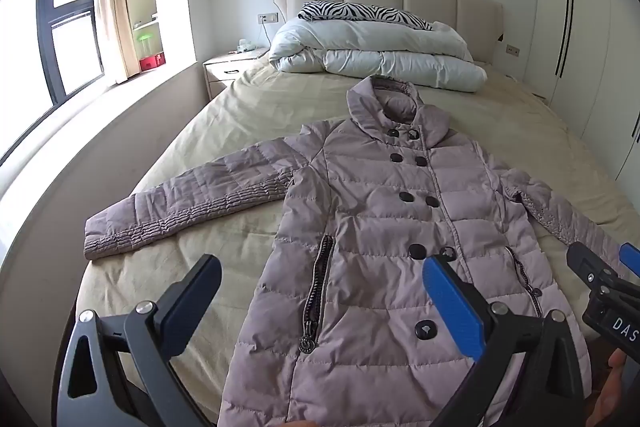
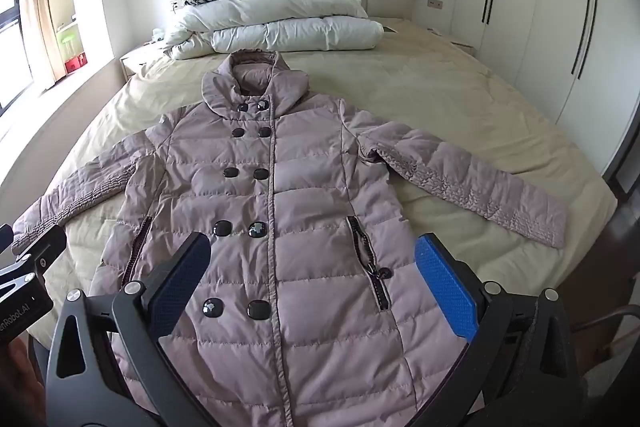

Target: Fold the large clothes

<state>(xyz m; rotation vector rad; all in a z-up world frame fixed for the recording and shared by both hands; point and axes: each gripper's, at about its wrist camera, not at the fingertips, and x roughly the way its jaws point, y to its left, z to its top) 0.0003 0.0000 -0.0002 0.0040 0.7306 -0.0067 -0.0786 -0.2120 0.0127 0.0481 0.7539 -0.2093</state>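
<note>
A mauve quilted coat (image 1: 380, 227) (image 2: 320, 167) with dark buttons lies flat and face up on the bed, collar toward the headboard. Both sleeves are spread out to the sides: one sleeve (image 1: 180, 203) toward the window, the other sleeve (image 2: 472, 183) toward the wardrobe. My left gripper (image 1: 322, 267) hovers open above the coat's lower left half, over the zipped pocket, holding nothing. My right gripper (image 2: 314, 247) hovers open above the lower middle of the coat, also holding nothing. Each gripper shows at the edge of the other's view. The coat's hem is hidden below both views.
The beige bed sheet (image 1: 240, 115) (image 2: 460, 99) lies bare around the coat. A folded white duvet (image 1: 380, 55) and a zebra pillow (image 1: 360, 13) sit by the headboard. A nightstand (image 1: 228, 67) and window ledge are left; white wardrobes (image 2: 540, 7) stand right.
</note>
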